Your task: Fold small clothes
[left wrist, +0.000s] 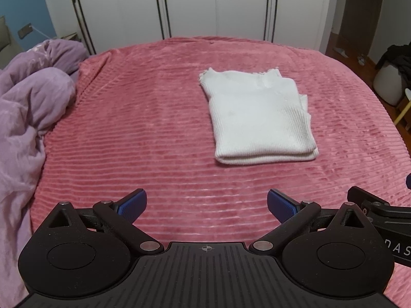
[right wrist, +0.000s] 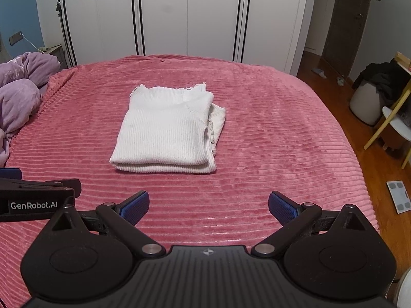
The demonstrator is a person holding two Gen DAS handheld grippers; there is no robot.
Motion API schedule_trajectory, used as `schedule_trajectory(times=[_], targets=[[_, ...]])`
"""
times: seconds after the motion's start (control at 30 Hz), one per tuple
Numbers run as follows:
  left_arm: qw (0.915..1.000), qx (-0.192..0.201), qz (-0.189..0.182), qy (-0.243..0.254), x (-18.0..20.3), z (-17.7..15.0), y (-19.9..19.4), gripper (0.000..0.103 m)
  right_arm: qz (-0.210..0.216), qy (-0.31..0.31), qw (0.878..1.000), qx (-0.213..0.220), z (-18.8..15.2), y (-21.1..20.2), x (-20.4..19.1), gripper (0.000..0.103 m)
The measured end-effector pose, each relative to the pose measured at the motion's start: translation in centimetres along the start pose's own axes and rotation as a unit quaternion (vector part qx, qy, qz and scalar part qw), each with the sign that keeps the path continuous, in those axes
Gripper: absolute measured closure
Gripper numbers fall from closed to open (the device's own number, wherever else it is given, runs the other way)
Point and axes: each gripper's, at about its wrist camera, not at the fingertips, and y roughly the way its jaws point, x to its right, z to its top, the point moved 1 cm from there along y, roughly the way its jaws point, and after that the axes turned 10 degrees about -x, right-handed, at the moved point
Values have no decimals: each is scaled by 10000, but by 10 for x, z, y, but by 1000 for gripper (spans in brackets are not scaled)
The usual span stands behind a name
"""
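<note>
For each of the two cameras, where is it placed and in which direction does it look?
Left wrist: on the left gripper, above the near bed edge, facing the wardrobe; its open blue fingers show; the folded white garment lies ahead-right.
Right wrist: on the right gripper, facing the same way; the garment lies ahead-left.
Shared: garment, pink blanket, purple duvet; each view's edge shows the other gripper.

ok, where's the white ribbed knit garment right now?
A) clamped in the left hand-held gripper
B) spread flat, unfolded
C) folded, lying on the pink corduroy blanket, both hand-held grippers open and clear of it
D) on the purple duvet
C: the white ribbed knit garment lies folded on the pink corduroy blanket; the left hand-held gripper and right hand-held gripper are open, short of it.
</note>
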Motion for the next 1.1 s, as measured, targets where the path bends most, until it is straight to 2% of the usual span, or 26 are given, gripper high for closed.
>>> schedule_trajectory(times=[1.1], targets=[[10000,-2,-45,-23,1,-5,-8,1,117,41,9999,61,1,-12,3,4]])
